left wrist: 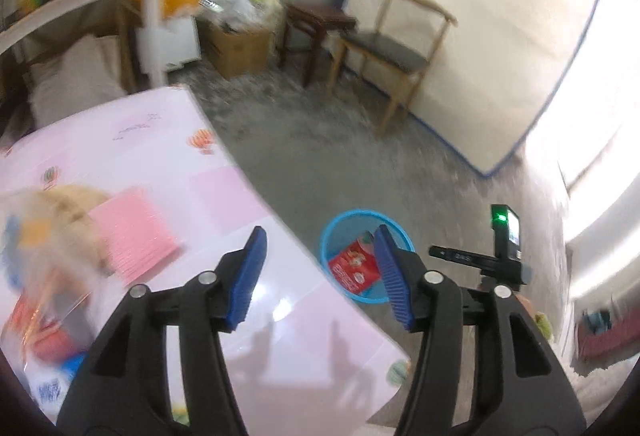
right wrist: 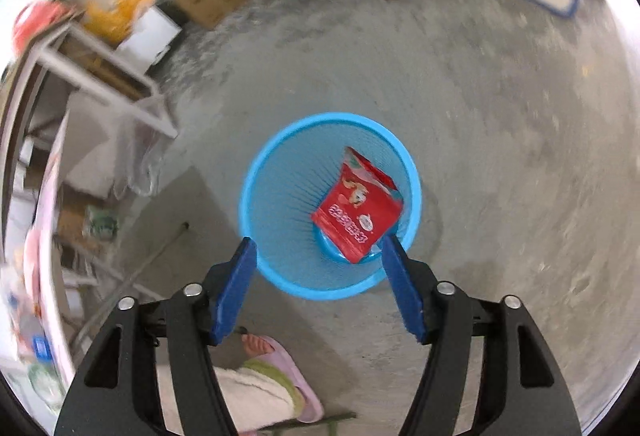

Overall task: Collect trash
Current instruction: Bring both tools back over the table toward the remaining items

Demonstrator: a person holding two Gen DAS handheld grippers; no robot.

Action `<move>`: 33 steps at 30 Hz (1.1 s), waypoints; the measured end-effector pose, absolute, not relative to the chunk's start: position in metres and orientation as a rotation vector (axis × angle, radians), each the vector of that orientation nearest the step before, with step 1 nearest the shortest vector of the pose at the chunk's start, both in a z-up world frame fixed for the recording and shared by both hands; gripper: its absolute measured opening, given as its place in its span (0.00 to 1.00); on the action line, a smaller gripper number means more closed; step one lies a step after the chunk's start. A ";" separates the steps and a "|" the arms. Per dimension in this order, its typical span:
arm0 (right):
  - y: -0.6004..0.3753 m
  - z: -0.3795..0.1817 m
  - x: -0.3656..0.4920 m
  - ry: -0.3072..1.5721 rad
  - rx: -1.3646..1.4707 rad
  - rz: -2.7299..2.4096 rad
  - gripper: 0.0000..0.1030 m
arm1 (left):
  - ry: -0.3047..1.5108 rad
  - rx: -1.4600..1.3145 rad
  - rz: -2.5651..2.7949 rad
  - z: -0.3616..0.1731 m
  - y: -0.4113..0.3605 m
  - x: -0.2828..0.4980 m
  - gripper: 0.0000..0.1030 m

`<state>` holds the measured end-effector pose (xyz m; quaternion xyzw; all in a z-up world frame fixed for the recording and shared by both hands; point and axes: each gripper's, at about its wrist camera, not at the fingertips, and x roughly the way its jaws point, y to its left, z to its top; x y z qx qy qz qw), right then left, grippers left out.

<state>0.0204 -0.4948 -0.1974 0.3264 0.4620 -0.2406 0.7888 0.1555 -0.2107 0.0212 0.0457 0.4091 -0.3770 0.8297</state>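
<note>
Both grippers, left (left wrist: 320, 276) and right (right wrist: 318, 286), hang released and empty above the floor.
One red snack packet (right wrist: 358, 210) lies inside one blue mesh bin (right wrist: 280, 156); one pink-clothed table (left wrist: 224, 196) stands beside it.

Bare grey concrete floor (right wrist: 500, 96), scuffed and patchy. Pale mattress (left wrist: 480, 36) with blue edging leans upright against the far wall. In front of it a light wooden chair (left wrist: 394, 48) with a dark seat, and a dark wooden stool (left wrist: 320, 22) just beside the chair. Cardboard box (left wrist: 240, 48) near the stool, bags piled on top. Pink glossy table (left wrist: 224, 196) at lower left. Strong white daylight blows out the right side.
</note>
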 end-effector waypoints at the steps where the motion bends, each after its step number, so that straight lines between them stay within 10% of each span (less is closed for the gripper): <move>1: -0.487 -0.186 0.022 0.987 0.667 -0.510 0.71 | 0.843 0.066 -0.776 0.027 -0.186 0.150 0.54; 13: -0.330 -0.058 0.071 0.860 0.381 -0.111 0.84 | 0.661 -0.099 -0.435 0.041 0.019 0.094 0.62; 33: -0.165 -0.051 0.139 0.963 0.353 0.267 0.83 | 0.669 -0.219 -0.339 -0.026 0.106 0.077 0.62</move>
